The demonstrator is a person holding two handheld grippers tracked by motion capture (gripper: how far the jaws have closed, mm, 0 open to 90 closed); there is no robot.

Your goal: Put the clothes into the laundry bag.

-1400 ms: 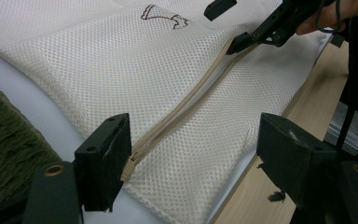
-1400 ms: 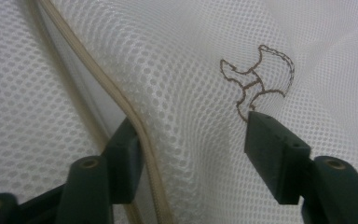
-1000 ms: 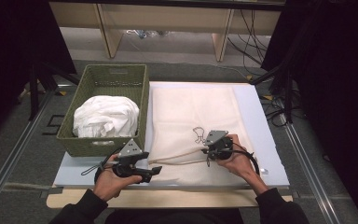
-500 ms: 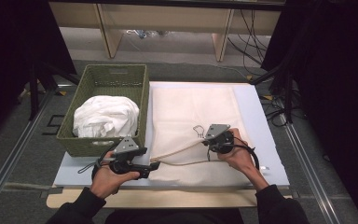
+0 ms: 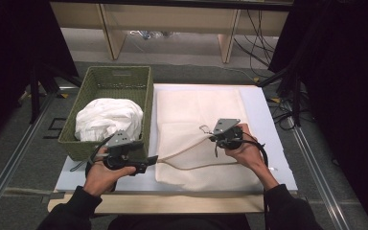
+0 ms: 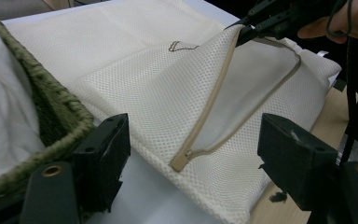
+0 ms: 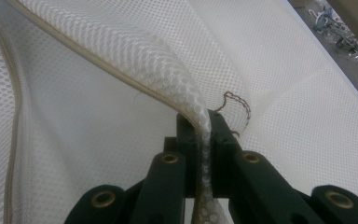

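Two grippers are working a mesh bag (image 5: 199, 134) lying flat on the white table (image 5: 268, 120): the left gripper (image 5: 146, 163), jaws apart and holding nothing, is hovering beside the basket (image 5: 115, 76) of white cloth (image 5: 106, 117); the right gripper (image 7: 204, 140) has just been closing and is now clamping the bag's zipper edge (image 6: 214, 100), lifting it higher than a second ago. That is gaping the mouth, probably for loading; beyond are grey floor (image 5: 182, 45), wooden shelf legs (image 5: 106, 28) and cables (image 5: 249, 43).

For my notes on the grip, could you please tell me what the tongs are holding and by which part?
The right tongs pinch the mesh laundry bag by the upper edge of its open zipper slit. The left tongs hold nothing.
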